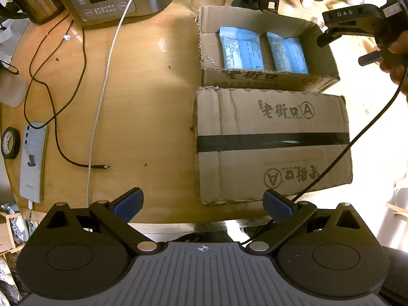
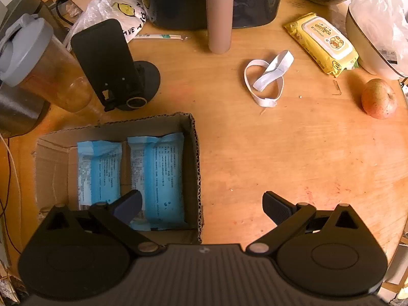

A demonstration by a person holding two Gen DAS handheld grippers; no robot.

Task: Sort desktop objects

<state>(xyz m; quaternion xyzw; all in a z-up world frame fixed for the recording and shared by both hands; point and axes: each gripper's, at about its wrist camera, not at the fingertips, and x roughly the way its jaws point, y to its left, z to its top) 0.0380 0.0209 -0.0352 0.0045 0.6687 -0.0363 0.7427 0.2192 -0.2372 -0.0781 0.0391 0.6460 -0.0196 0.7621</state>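
Each black claw carries blue finger pads, silver pivot screws and a ribbed grey body.

Two boxes, two blue packets, one apple, one wipes pack, one elastic band, one phone, two cables.

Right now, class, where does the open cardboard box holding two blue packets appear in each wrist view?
Left wrist view: open cardboard box sits upper right, behind the closed, taped cardboard box.
Right wrist view: it sits lower left, partly behind the right gripper, jaws open.
Shared landmark: the two blue packets inside.
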